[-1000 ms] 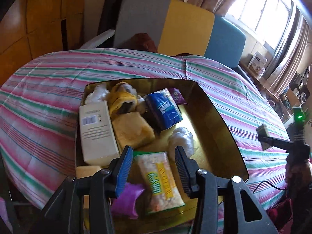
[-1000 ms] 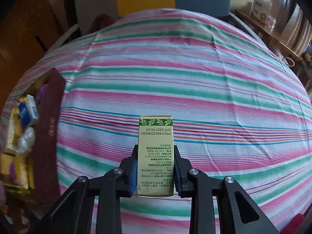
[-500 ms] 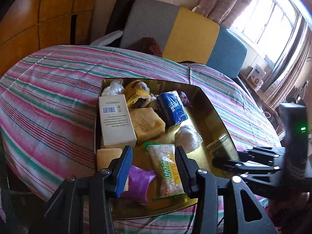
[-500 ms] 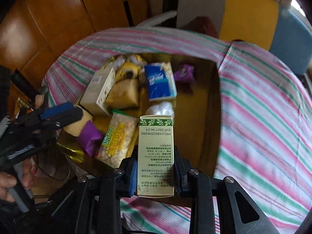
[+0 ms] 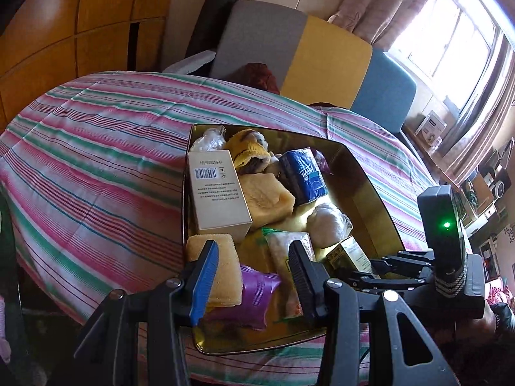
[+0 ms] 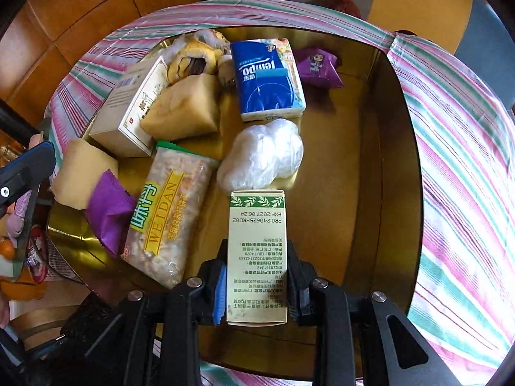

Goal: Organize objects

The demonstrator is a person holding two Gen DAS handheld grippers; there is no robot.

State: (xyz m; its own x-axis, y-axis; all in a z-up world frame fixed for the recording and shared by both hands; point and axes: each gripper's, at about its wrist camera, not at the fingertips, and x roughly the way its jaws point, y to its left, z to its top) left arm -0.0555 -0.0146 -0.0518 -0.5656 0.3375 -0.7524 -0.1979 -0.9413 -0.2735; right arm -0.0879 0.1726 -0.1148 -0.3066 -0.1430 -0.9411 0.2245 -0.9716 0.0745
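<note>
A striped bedspread (image 5: 96, 148) covers the bed. Behind it stands a grey, yellow and blue headboard (image 5: 322, 48), wooden panelling (image 5: 80, 32) at left, a bright curtained window (image 5: 450, 32) at right.

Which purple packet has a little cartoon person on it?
The purple packet at the tray's far end, right of the blue tissue pack. The other purple packet, beside the Weidan bag, shows plain purple.

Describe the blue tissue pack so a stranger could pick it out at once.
Start at the gold tray on the striped bedspread. Toward its far end, just beyond the white plastic bag, lies the tissue pack. It is the only dark blue item in the tray, a soft rectangular pack printed with "Tempo" in white, unlike the purple snack packets and the yellow sponge beside it.
</note>
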